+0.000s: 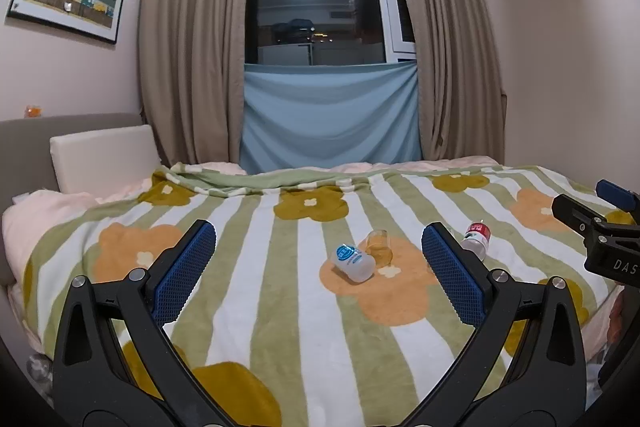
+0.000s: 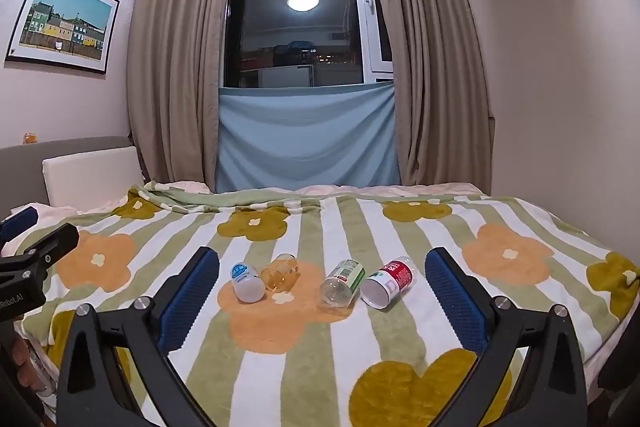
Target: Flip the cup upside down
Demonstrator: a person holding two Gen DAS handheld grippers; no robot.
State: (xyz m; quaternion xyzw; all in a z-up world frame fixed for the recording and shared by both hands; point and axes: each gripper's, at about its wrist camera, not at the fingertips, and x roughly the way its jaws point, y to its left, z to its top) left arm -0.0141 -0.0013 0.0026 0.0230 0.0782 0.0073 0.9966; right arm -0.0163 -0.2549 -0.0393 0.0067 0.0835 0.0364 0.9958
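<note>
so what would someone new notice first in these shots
Probably the flowered blanket covering the bed, with four small containers lying on their sides in a row in the middle: a white bottle, an amber cup, a green-label bottle and a red-label bottle. Next, the open blue-padded left gripper and right gripper framing them, and the dark window with a reflected ceiling light behind.

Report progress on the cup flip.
Done: nothing. The amber cup lies on its side on the blanket among three bottles. In hand: nothing; left gripper and right gripper are open, short of it. Left: grasp, turn it mouth-down, release.
</note>
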